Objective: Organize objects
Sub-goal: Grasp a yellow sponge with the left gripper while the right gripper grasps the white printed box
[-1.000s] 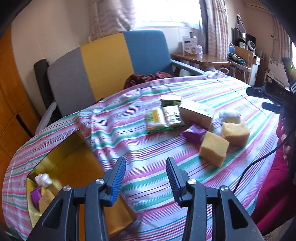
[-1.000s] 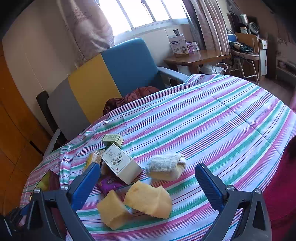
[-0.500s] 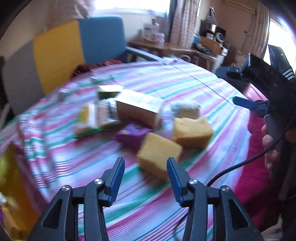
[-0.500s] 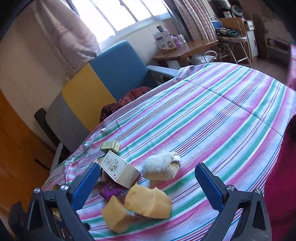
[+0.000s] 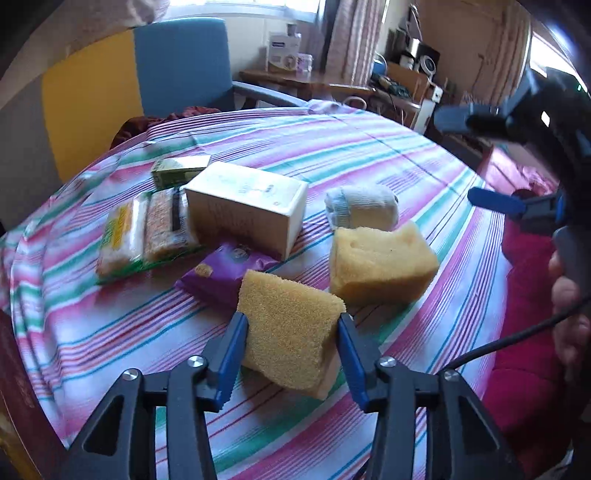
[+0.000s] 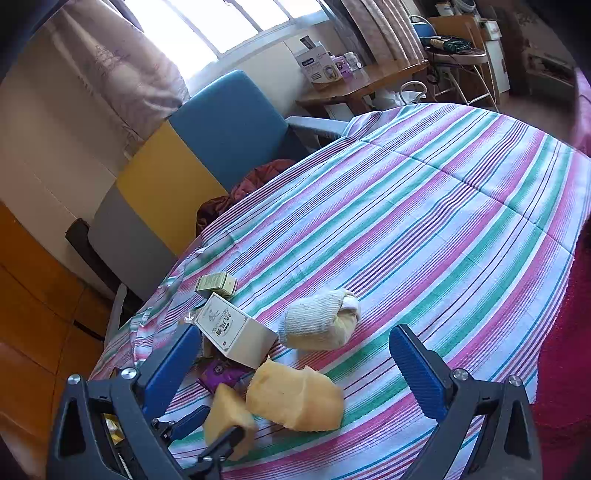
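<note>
Striped cloth covers the round worktop (image 5: 369, 147). Right between the spread fingers of the left hand-held gripper (image 5: 291, 332) sits the near sponge (image 5: 288, 332), ready to squeeze. Off to the side, farther away, the right hand-held gripper (image 6: 295, 354) hangs wide open, holding nothing.

- A bright window (image 6: 207, 26) with pale patterned curtains (image 6: 122, 77) lights the room.
- A grey, yellow and blue armchair (image 6: 192, 162) stands behind the striped desk (image 6: 424, 206).
- A wooden side table (image 6: 369, 79) sits under the window.
- Orange wood panelling (image 6: 33, 314) lines the left wall.
</note>
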Demonstrator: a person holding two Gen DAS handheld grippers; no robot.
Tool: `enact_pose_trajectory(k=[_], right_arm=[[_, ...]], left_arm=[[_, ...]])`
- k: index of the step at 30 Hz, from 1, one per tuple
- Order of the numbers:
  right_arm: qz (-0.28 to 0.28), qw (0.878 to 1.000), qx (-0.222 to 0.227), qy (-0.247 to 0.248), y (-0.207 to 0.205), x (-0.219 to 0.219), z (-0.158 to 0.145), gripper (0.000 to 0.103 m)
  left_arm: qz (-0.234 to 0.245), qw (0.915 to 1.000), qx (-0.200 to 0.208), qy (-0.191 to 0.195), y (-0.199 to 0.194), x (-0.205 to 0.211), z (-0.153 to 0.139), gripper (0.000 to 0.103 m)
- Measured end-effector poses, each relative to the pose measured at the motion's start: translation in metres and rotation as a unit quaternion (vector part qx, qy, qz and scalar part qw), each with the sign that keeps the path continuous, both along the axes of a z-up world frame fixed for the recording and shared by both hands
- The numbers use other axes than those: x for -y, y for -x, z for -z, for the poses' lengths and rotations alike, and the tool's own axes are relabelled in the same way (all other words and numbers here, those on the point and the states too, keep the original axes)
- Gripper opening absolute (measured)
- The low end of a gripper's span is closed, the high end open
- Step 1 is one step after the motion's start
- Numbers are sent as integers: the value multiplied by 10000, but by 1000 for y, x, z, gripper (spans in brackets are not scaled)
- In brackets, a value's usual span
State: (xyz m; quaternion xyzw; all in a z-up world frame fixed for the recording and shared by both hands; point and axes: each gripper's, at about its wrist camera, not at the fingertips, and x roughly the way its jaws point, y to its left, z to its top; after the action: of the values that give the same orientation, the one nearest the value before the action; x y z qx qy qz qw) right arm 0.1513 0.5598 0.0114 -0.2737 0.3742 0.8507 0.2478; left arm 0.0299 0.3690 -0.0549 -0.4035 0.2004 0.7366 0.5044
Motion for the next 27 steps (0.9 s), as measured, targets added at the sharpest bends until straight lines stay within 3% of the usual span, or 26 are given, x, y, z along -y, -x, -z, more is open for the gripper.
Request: enact_pose_trajectory(k=[9, 11, 14, 20, 24, 26, 27], right_arm=[[-729, 9958, 489, -243, 25, 23, 7, 103], [-932, 9932, 624, -319, 32, 31, 9, 103], [-1312, 9866, 868, -439, 43, 46, 13, 103], [-1805, 9725, 1231, -806, 72, 60, 4, 103], [-2248, 9470, 1728, -1506, 112, 63, 1, 103], [-2464, 9338, 1981, -1673, 131, 60, 7, 103], [-2543, 9286, 2075, -1733, 140, 58, 10, 103]], left_arm=[[-503, 9986, -42, -142, 7, 69, -5, 46], [-557, 9981, 67, -263, 7, 79, -7, 39], [-589, 9978, -13, -306, 3, 88, -12, 32], [-497, 9981, 79, -367, 5, 86, -13, 31], [-524, 9975, 306, -361, 11, 76, -12, 46], [-581, 9965, 458, -391, 16, 74, -11, 64], [-612, 9961, 483, -405, 17, 75, -11, 69]])
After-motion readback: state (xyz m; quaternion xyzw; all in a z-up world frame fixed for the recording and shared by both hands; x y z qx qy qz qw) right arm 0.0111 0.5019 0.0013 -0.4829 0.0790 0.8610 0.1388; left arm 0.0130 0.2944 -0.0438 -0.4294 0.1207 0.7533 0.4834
